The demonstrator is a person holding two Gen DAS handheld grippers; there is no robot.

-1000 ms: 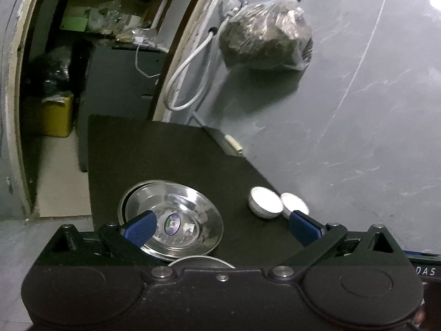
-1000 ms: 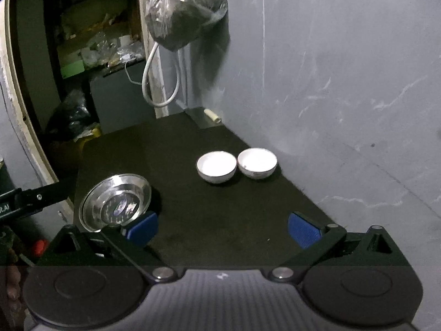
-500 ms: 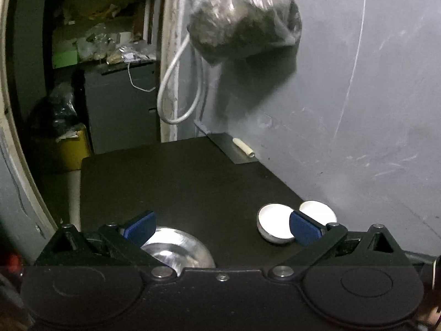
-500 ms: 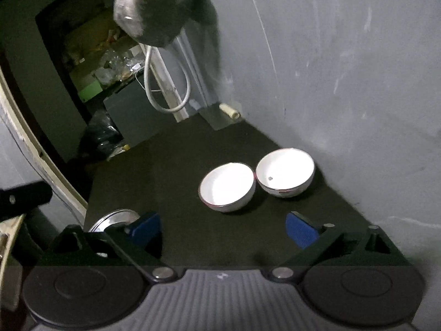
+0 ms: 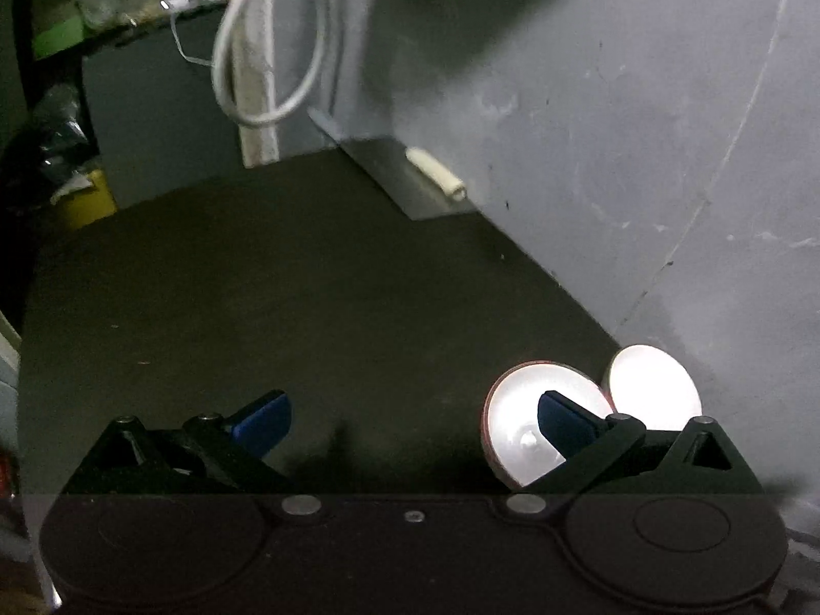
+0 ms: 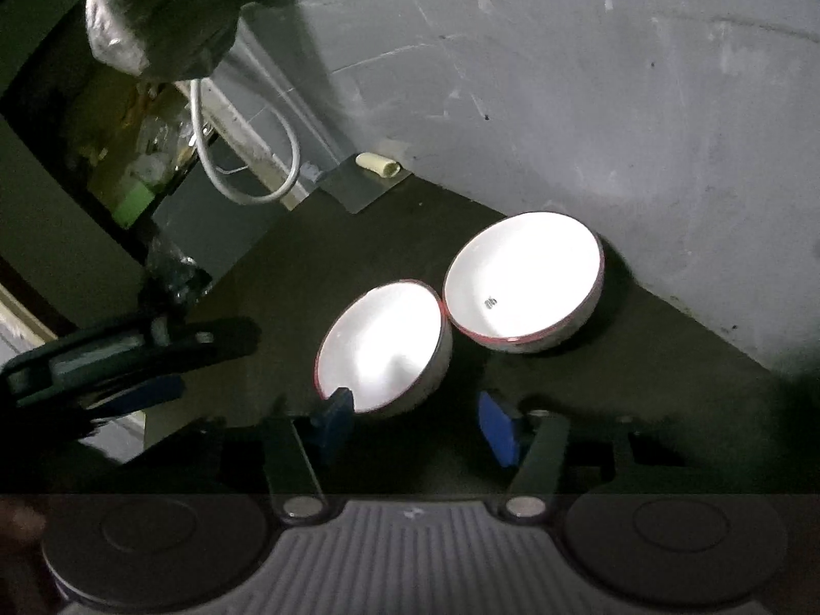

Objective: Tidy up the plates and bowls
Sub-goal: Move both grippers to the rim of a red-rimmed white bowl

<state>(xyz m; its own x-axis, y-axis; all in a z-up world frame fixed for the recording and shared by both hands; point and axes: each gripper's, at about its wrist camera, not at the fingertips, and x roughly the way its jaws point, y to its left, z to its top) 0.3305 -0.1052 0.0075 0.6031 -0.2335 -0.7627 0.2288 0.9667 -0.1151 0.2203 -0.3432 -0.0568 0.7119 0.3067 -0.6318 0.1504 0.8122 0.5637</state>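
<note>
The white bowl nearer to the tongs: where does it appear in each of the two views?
Left wrist: nearer white bowl at lower right, partly behind the right blue pad.
Right wrist: it sits centre, just above the closing right tongs.
Shared landmark: the small cream roll by the wall.

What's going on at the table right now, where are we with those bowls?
A person is working both tongs over the dark table. The right tongs are closing around the near white bowl, its rim between the pads, no grip yet. That bowl sits touching the far white bowl by the wall. The left tongs are open and hold nothing, off to the left of the bowls.
</note>
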